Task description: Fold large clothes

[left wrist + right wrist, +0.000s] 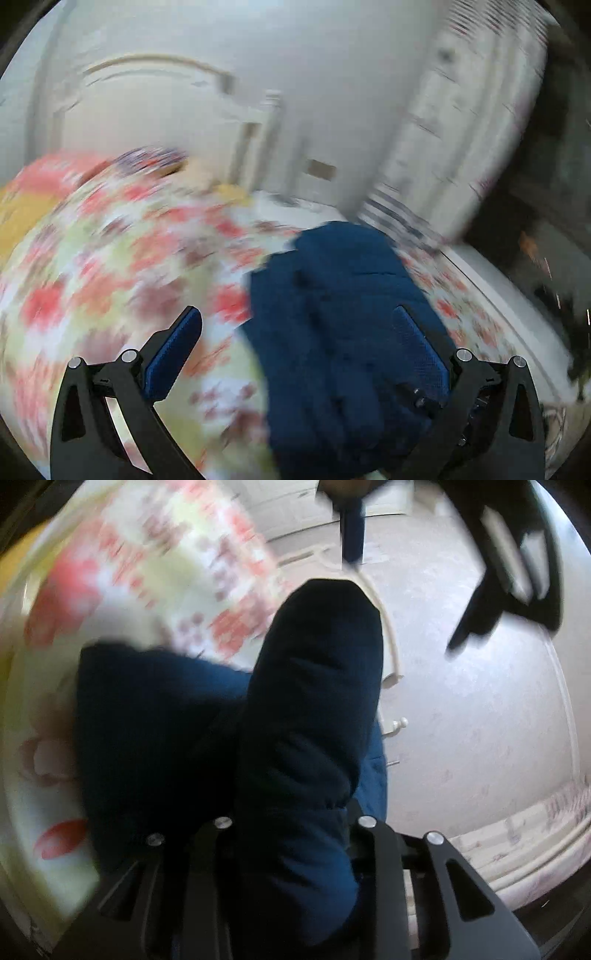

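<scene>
- The flowered bedspread [110,266] serves as the folding surface, under the blue garment [343,332].
- The right gripper [291,812] pinches a bunched fold, probably to carry it across.
- The left gripper [299,325] stands wide; the cloth lies against its right finger [417,343], gripped by neither.

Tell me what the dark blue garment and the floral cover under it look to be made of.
Dark blue garment: soft, thick, matte fabric, possibly knit or fleece; it bunches in rounded folds without shine. Floral red, green and white cover: printed cloth, probably a cotton-like bedsheet; blur hides any weave.
</scene>
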`<state>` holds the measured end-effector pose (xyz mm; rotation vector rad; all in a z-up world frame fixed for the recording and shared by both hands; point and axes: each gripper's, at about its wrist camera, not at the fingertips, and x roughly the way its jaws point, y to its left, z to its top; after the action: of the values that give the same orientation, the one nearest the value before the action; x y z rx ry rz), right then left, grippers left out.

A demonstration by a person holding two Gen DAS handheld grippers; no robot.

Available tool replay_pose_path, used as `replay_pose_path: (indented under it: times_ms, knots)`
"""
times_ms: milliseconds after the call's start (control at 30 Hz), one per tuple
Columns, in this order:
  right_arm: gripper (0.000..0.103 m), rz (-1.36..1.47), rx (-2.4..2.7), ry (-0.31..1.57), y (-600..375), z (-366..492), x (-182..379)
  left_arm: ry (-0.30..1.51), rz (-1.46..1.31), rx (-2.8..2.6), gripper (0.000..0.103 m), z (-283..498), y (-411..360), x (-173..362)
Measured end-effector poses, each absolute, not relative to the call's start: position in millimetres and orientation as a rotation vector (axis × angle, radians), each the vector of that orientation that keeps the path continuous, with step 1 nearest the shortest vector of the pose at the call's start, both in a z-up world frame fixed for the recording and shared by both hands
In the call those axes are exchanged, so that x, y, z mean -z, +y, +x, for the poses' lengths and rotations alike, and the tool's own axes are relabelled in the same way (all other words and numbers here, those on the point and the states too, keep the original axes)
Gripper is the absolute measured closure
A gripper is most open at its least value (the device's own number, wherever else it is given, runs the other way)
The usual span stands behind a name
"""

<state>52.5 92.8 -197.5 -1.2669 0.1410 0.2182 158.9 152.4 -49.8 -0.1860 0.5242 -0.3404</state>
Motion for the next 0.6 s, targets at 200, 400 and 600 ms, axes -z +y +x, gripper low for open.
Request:
replay_pose_path:
  times_ms: [200, 400, 600]
  knots:
    - [0.076, -1.248, -0.303, -0.002, 69.5, 23.3, 180.5, 0.527, -0.142, 0.355, 0.004, 192.6, 123.9, 25.7]
    - [0.072, -1.381, -0.319, -0.030, 77.3, 18.1, 233.0, 0.579, 0.015, 0.385, 0.004, 210.0, 76.5, 13.9]
    - [0.048, -1.365, -0.308, -0.006, 76.1, 10.8, 219.5, 0.778, 0.239, 0.308, 0.004, 266.1, 29.2, 77.7]
